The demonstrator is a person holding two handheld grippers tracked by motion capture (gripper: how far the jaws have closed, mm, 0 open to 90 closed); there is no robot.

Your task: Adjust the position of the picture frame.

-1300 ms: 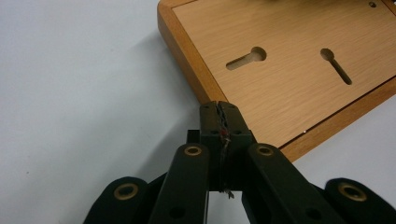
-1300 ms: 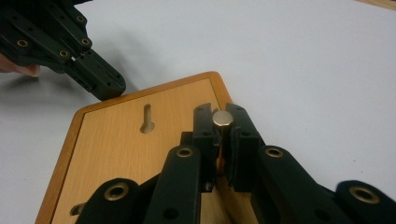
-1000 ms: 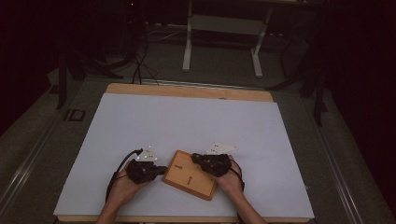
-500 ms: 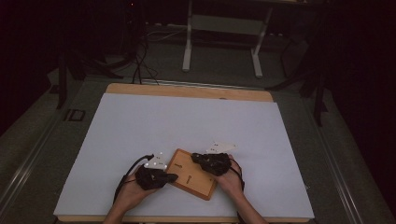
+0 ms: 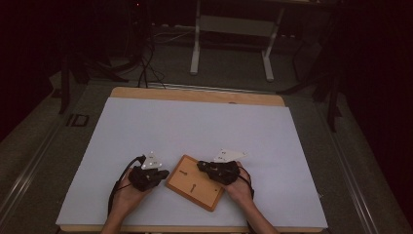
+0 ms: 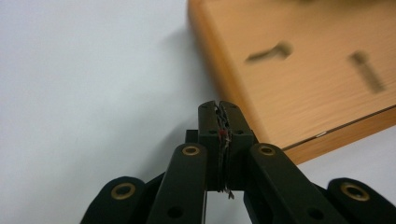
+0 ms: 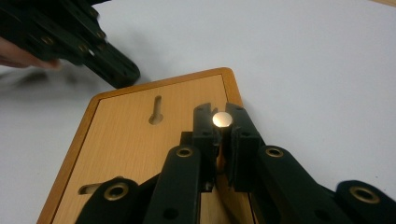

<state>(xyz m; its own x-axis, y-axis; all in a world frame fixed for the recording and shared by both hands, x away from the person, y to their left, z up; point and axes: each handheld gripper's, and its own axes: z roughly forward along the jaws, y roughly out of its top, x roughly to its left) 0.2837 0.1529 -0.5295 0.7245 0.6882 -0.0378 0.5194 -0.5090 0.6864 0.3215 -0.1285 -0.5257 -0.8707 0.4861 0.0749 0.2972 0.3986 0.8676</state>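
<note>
Wooden board (image 5: 195,182) lies flat on the worktop (image 5: 195,126), right tongs (image 7: 222,122) pinching a small metal peg (image 7: 222,119) for its slot, left tongs (image 6: 219,109) closed empty alongside.

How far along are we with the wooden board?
Done: the board lies flat on the white table, keyhole slots up. In hand: the right tongs are shut on a small round metal piece over the board's edge; the left tongs are shut and empty beside its other edge. Left: whatever the piece is meant for; I can't tell what that is.
</note>
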